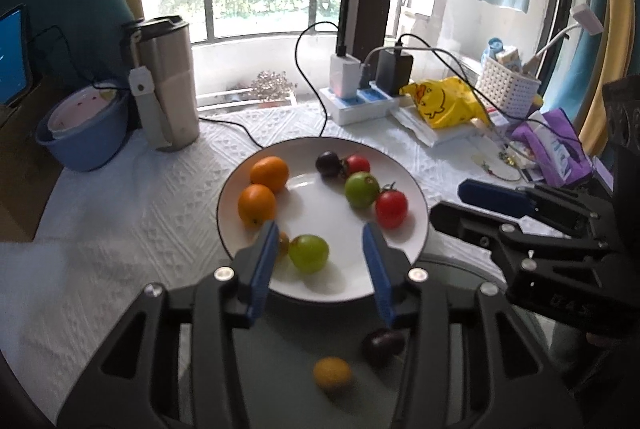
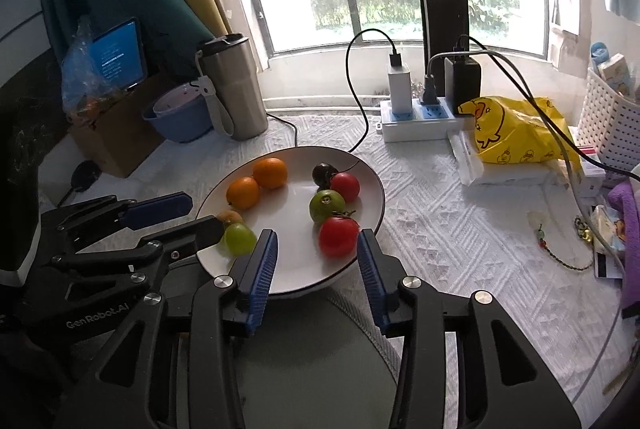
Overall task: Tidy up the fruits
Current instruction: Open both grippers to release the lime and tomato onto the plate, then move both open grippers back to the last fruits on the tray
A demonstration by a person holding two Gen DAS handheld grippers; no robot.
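Observation:
A white plate (image 1: 320, 205) (image 2: 288, 213) holds two oranges (image 1: 262, 189) (image 2: 258, 183), a dark tomato (image 1: 328, 163), a small red tomato (image 1: 357, 164), a green tomato (image 1: 362, 189) (image 2: 326, 206) and a larger red tomato (image 1: 391, 208) (image 2: 338, 235). A green fruit (image 1: 309, 253) (image 2: 239, 238) lies at the near rim between the fingers of my left gripper (image 1: 319, 231), which is open and not touching it. My right gripper (image 2: 317, 237) is open, with the larger red tomato lying on the plate between its pads. Under both grippers a grey-green plate (image 1: 280, 349) (image 2: 312, 369) carries a dark fruit (image 1: 384, 347) and a yellow fruit (image 1: 332, 372).
A steel tumbler (image 1: 168, 81) (image 2: 234, 89) and a blue bowl (image 1: 86, 127) stand at the back left. A power strip (image 2: 416, 119) with chargers, trailing black cables (image 2: 356, 101), a yellow bag (image 2: 516, 133) and a white basket (image 2: 610, 125) crowd the back right.

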